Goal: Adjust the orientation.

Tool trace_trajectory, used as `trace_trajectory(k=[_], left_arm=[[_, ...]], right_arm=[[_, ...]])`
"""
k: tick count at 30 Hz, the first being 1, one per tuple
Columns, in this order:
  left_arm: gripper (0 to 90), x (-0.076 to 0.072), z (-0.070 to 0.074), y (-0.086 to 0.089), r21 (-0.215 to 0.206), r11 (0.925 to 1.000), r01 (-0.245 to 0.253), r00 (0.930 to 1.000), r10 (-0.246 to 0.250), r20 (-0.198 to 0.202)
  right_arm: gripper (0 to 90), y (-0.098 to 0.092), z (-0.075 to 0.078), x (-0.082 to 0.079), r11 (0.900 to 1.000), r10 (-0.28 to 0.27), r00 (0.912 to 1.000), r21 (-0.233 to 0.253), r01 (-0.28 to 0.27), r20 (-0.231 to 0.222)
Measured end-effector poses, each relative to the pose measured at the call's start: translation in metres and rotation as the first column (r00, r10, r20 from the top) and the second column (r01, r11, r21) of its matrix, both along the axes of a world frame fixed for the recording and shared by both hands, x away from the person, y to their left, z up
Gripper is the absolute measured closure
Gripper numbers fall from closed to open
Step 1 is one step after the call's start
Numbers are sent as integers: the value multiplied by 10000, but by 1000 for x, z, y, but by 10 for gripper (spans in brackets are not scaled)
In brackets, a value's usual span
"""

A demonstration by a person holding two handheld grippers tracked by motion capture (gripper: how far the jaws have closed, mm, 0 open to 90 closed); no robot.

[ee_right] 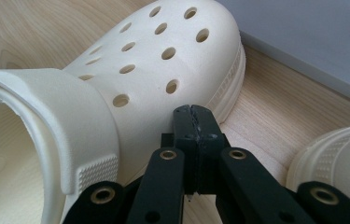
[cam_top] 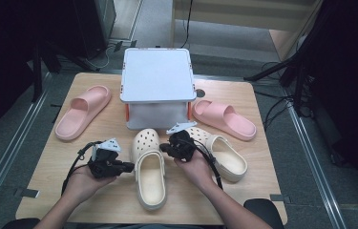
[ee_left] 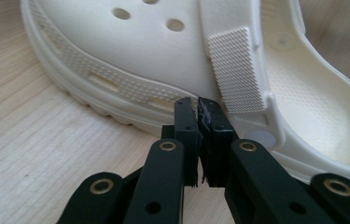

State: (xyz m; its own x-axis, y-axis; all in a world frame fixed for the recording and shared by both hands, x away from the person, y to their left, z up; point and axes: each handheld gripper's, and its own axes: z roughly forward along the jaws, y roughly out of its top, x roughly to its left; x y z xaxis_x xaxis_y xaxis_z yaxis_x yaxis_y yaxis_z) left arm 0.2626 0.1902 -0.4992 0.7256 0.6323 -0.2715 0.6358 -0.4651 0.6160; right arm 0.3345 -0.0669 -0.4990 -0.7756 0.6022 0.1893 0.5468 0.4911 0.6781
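Two cream clogs lie at the front of the wooden table [cam_top: 52,162]. The middle clog [cam_top: 149,167] points its toe away from me, and a gripper stands on either side of it. My left gripper [cam_top: 128,166] is shut and empty, its tips [ee_left: 198,105] right at the clog's [ee_left: 154,51] sole edge by the strap rivet. My right gripper [cam_top: 163,148] is also shut and empty, its tips [ee_right: 194,112] against the perforated toe side of that clog [ee_right: 149,60]. I cannot tell whether either gripper presses on it. The second clog [cam_top: 224,155] lies to the right.
A white lidded box [cam_top: 156,76] stands at the back middle, close behind the clogs. One pink slide [cam_top: 82,111] lies to its left and another [cam_top: 224,118] to its right. In the right gripper view the second clog [ee_right: 336,154] and the box wall [ee_right: 312,42] sit nearby.
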Motion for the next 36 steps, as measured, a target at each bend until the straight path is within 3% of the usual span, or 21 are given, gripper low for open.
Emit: trace_trajectory(k=[6,11,15,20,25,28,36], left_arm=[[823,5,5,16,-428,9976,-536,9986,533,-71],[722,8,13,29,-908,9918,-895,9960,894,-51],[636,13,17,32,-806,9917,-998,9950,995,-69],[574,23,31,35,-998,9903,-971,9946,1002,265],[589,33,40,38,-1024,9898,-994,9944,1026,263],[658,42,53,38,-1087,9904,-856,9947,913,480],[734,65,78,37,-1160,9898,-833,9929,924,755]], right_arm=[[875,-1,2,-1,10000,61,10000,77,-62,77],[813,-6,10,-3,9991,86,9997,425,-95,225],[734,-11,18,-7,9977,-48,9992,680,21,395],[655,-21,24,-10,9950,-205,9992,980,171,339],[610,-28,29,-16,9919,-291,9991,1247,252,297],[566,-32,36,-26,9866,-396,9978,1605,305,535],[559,-33,42,-45,9872,-245,9993,1580,196,292]])
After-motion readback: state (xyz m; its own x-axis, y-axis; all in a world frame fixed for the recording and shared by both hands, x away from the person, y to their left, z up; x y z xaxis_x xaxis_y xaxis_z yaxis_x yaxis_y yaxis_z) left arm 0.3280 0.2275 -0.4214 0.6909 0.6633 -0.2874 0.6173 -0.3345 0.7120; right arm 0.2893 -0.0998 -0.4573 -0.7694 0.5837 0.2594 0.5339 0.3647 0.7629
